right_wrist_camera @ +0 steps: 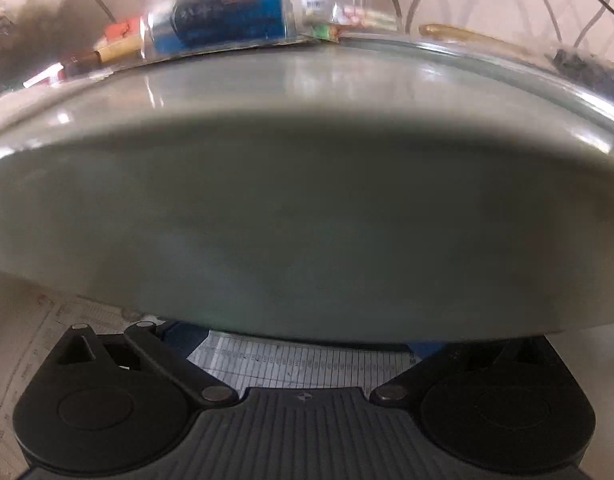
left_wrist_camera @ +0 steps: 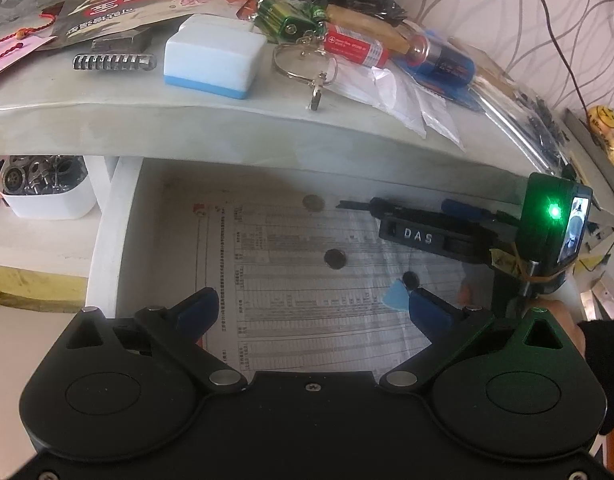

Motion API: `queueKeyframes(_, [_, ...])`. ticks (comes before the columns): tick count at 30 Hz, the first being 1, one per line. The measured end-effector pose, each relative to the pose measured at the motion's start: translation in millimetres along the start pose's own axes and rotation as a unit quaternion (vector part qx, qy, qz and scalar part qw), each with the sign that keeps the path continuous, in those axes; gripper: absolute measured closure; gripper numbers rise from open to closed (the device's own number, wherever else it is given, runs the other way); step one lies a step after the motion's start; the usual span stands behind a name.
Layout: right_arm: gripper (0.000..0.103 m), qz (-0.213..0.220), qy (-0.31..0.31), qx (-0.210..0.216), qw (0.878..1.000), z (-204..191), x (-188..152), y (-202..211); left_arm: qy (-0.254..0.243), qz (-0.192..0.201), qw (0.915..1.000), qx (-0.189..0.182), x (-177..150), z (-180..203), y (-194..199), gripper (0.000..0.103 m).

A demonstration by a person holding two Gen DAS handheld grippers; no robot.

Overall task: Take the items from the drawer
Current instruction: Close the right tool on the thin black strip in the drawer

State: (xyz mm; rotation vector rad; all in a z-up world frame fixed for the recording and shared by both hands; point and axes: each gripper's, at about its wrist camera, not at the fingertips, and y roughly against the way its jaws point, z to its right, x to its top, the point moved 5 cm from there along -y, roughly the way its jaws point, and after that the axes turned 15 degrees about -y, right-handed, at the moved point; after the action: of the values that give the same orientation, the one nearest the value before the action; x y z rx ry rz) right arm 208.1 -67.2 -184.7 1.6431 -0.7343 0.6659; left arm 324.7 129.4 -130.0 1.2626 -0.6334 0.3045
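Your left gripper point(left_wrist_camera: 312, 304) sits at the bottom of the left wrist view with its blue-padded fingers point(left_wrist_camera: 197, 308) spread wide and nothing between them. It hangs over the open drawer point(left_wrist_camera: 119, 216), whose floor is lined with a printed sheet point(left_wrist_camera: 291, 280) of small tables.

On that sheet lie the drawer's loose items:
- A dull coin point(left_wrist_camera: 313, 202) at the upper centre, close to the back wall.
- A dark round disc point(left_wrist_camera: 335, 259) in the middle.
- A smaller dark disc point(left_wrist_camera: 411, 279) to its lower right, just beside a light blue scrap point(left_wrist_camera: 398, 297) (this scrap sits close to your right-hand fingertip).

Your right gripper point(left_wrist_camera: 423, 236) reaches in from the right edge of that frame, its body marked DAS, with a green light on the camera unit behind it. Its tips go under the tabletop point(left_wrist_camera: 227, 120) overhang at the drawer's back right. In the right wrist view its fingers look spread, though the tips are hidden behind the table edge, so you cannot tell what they touch.

On the tabletop, across the top of the frame, sit a white and blue block point(left_wrist_camera: 213, 58), a key ring point(left_wrist_camera: 307, 66), green batteries point(left_wrist_camera: 287, 16) and a blue battery point(left_wrist_camera: 447, 58).
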Motion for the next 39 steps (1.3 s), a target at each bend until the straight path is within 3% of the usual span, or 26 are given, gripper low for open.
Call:
queueKeyframes(5, [0.000, -0.030, 0.047, 0.009, 0.998, -2.0, -6.3, 2.8, -0.001, 0.001, 1.0000, -0.003, 0.2, 0.1, 1.0, 0.000])
queueKeyframes(10, [0.000, -0.089, 0.077, 0.024, 0.993, -6.4, -14.7, 15.7, -0.003, 0.001, 1.0000, -0.005, 1.2, 0.6, 0.1, 0.000])
queueKeyframes(20, [0.001, -0.211, 0.174, 0.063, 0.960, -34.7, -51.9, 52.0, -0.001, 0.007, 0.9999, -0.011, 1.7, -0.5, 0.3, 0.000])
queueKeyframes(24, [0.017, -0.216, 0.183, 0.063, 0.957, -39.7, -49.8, 56.0, 0.008, 0.023, 0.9992, -0.032, 1.4, -1.1, 4.2, 0.000])
queueKeyframes(26, [0.037, -0.217, 0.177, 0.059, 0.958, -40.0, -43.8, 55.4, 0.016, 0.035, 0.9982, -0.045, 1.1, -2.6, 7.2, 0.000])
queueKeyframes(31, [0.052, -0.220, 0.167, 0.059, 0.959, -36.0, -41.4, 57.2, 0.045, 0.066, 0.9939, -0.077, -2.7, -10.1, 15.5, 0.000])
queueKeyframes(34, [0.072, -0.232, 0.171, 0.058, 0.956, -39.7, -45.7, 63.8, 0.053, 0.074, 0.9923, -0.085, -3.6, -11.8, 17.6, 0.000])
queueKeyframes(39, [0.073, -0.270, 0.195, 0.061, 0.941, -48.4, -59.9, 75.5, 0.060, 0.085, 0.9901, -0.095, -3.0, -13.4, 19.8, 0.000])
